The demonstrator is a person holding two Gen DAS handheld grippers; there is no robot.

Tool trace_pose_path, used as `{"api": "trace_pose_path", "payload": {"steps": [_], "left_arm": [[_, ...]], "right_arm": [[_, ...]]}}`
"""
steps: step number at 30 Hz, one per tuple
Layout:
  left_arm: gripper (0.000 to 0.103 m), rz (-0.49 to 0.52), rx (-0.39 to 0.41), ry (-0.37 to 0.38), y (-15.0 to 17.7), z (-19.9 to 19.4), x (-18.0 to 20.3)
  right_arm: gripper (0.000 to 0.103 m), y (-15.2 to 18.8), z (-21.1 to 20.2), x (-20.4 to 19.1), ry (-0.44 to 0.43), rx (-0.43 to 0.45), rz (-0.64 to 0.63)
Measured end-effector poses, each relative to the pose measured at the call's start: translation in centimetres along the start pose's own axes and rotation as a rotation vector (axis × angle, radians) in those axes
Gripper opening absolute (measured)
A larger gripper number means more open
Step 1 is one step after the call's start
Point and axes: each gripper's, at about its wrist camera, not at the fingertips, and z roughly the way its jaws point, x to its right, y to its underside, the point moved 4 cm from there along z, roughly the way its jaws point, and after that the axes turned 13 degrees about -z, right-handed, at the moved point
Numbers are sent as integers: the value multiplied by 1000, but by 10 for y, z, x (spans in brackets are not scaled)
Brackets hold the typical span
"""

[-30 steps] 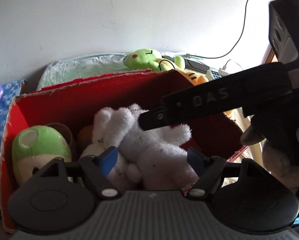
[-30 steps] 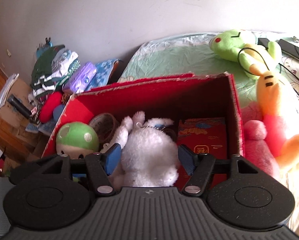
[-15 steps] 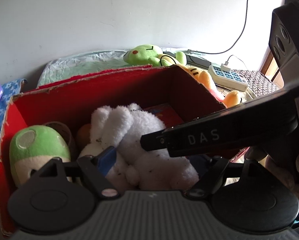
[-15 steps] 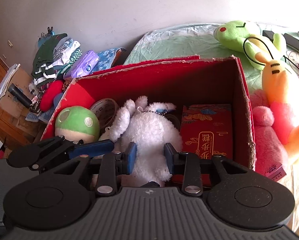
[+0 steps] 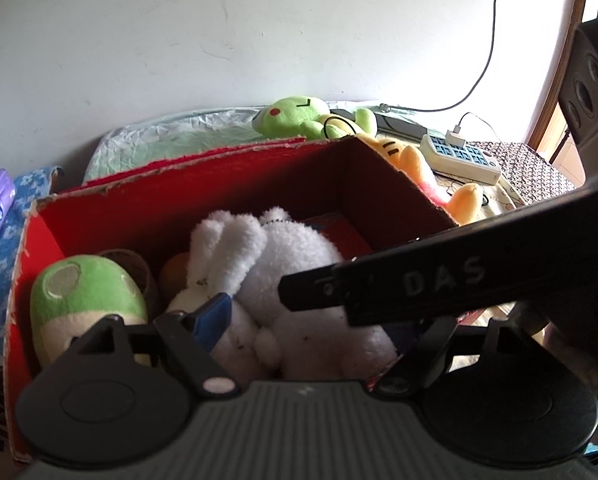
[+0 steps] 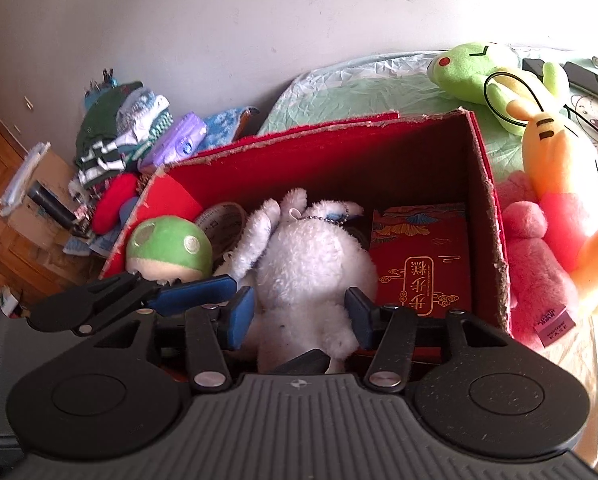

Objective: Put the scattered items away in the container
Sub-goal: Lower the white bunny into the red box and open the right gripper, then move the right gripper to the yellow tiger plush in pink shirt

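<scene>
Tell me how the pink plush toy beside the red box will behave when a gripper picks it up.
The pink plush toy looks furry and stuffed, so it will probably squash between the fingers rather than slip. It likely weighs little for its bulk. Its limbs may droop once lifted, and it leans against the red box and the orange plush, which may shift.
</scene>
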Motion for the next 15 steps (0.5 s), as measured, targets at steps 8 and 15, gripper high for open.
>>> {"api": "trace_pose_path", "payload": {"steps": [8,15], "left_arm": [[81,21,61,-8,-10,-13,11],[82,24,65,13,-7,-20,29]], "right_arm": [[54,9,-39,9,-33,113,64],[54,19,-80,41,-54,268,172]]}}
